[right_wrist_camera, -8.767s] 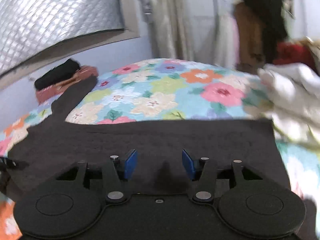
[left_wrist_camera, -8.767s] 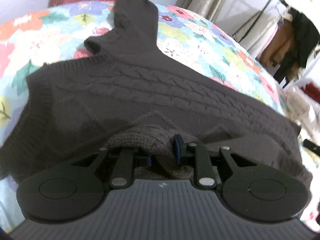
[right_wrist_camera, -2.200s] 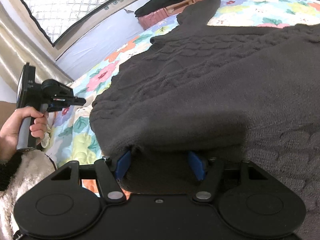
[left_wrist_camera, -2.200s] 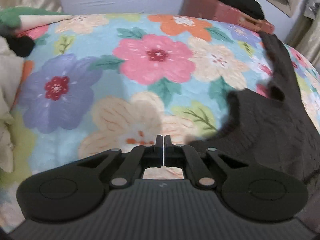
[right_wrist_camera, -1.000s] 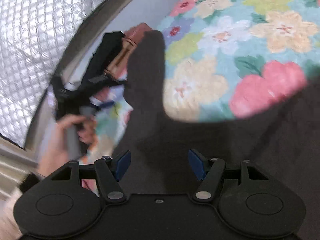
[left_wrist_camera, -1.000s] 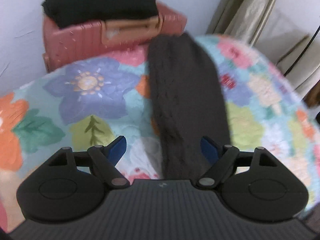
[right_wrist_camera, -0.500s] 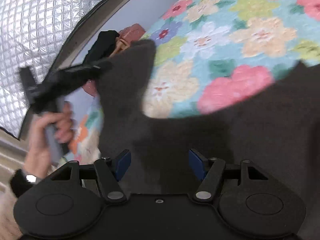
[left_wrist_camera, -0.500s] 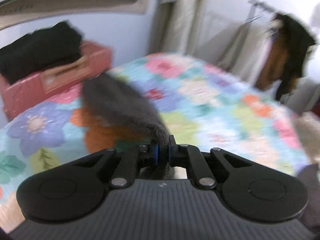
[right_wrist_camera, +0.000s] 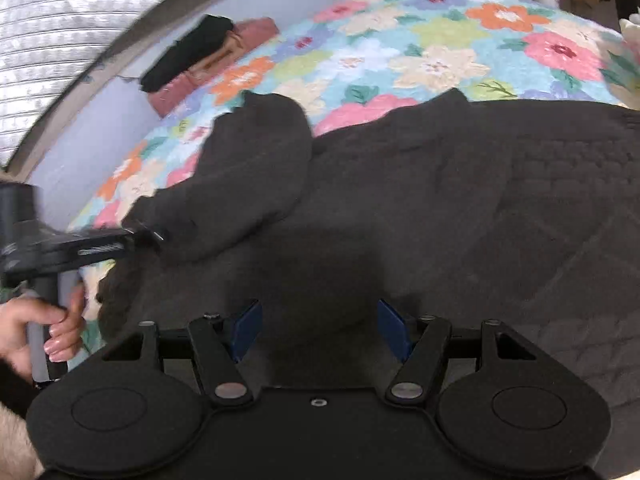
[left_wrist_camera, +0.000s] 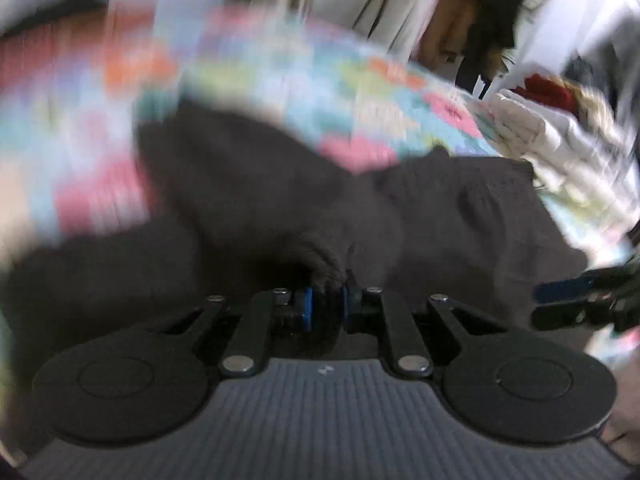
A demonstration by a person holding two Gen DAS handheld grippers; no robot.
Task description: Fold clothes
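A dark brown cable-knit sweater point(right_wrist_camera: 460, 208) lies spread on the floral bedspread point(right_wrist_camera: 440, 52). My left gripper point(left_wrist_camera: 325, 305) is shut on the cuff of the sweater's sleeve point(left_wrist_camera: 320, 256), and the sleeve point(right_wrist_camera: 248, 184) is bent back over the sweater's body. In the right wrist view the left gripper point(right_wrist_camera: 154, 236) comes in from the left edge, held by a hand point(right_wrist_camera: 44, 328). My right gripper point(right_wrist_camera: 319, 330) stands open just above the sweater body, nothing between its blue pads. The left wrist view is blurred by motion; the right gripper's blue pads point(left_wrist_camera: 560, 290) show at its right edge.
A pink suitcase point(right_wrist_camera: 224, 68) with dark clothes point(right_wrist_camera: 188, 52) on top stands past the bed's far left corner. A heap of white clothes point(left_wrist_camera: 560, 148) lies on the right side of the bed. Garments hang on a rack point(left_wrist_camera: 480, 28) behind. A quilted silver panel point(right_wrist_camera: 60, 28) covers the left wall.
The left gripper closed on the sleeve cuff near the suitcase and carried it back across onto the sweater's body. The right gripper stayed open over the sweater.
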